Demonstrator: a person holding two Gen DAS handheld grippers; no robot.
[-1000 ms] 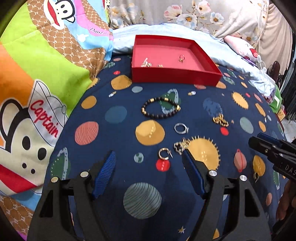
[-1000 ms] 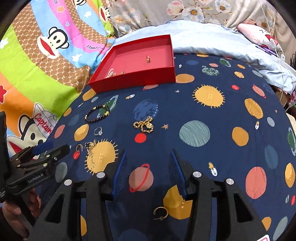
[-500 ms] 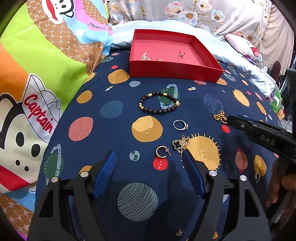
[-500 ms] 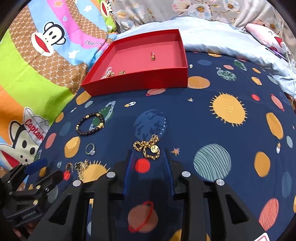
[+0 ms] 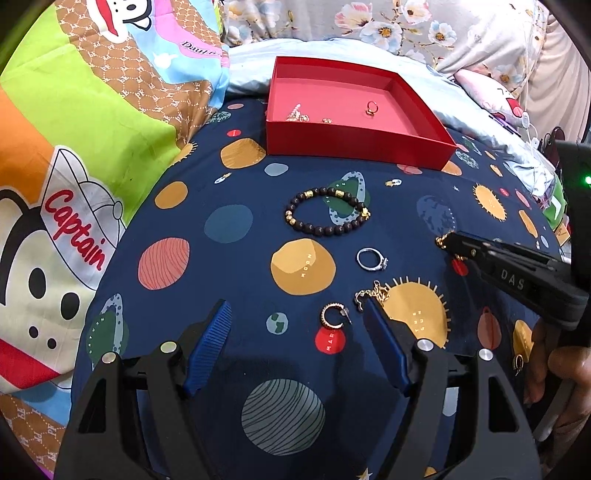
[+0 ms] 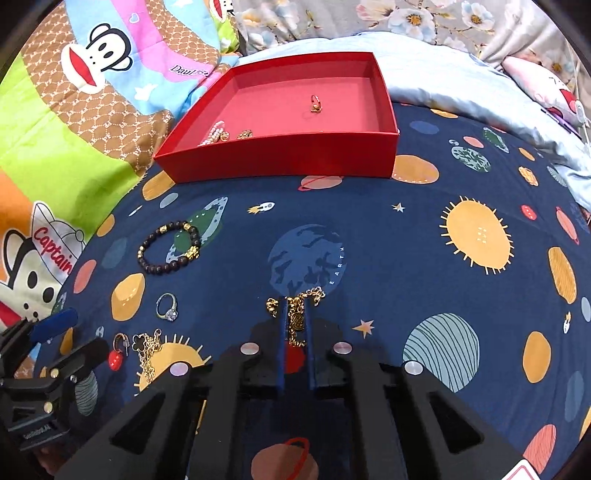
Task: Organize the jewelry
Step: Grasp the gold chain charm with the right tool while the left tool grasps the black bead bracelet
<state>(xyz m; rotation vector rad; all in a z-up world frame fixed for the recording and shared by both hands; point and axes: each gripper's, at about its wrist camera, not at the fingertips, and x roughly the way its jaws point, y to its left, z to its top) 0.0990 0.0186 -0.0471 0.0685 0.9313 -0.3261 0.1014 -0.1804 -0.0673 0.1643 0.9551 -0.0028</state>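
A red tray (image 5: 354, 144) (image 6: 280, 157) sits at the far side of the space-print blanket and holds a few small gold pieces. On the blanket lie a dark bead bracelet (image 5: 327, 216) (image 6: 170, 247), a silver ring (image 5: 371, 259) (image 6: 167, 306), a gold hoop earring (image 5: 332, 315) (image 6: 120, 343) and a gold clover chain (image 5: 373, 295) (image 6: 147, 350). My right gripper (image 6: 295, 317) (image 5: 448, 242) is nearly shut around a gold chain with a pendant (image 6: 297, 314). My left gripper (image 5: 295, 325) is open and empty, low over the blanket near the hoop earring.
Colourful monkey-print bedding (image 5: 74, 147) rises on the left. A pale blue sheet (image 6: 461, 70) and floral pillows (image 5: 388, 26) lie behind the tray. Another gold hoop earring (image 5: 518, 363) lies at the right in the left wrist view.
My right gripper moved forward and left over the gold pendant chain and closed its fingers around it. My left gripper barely moved.
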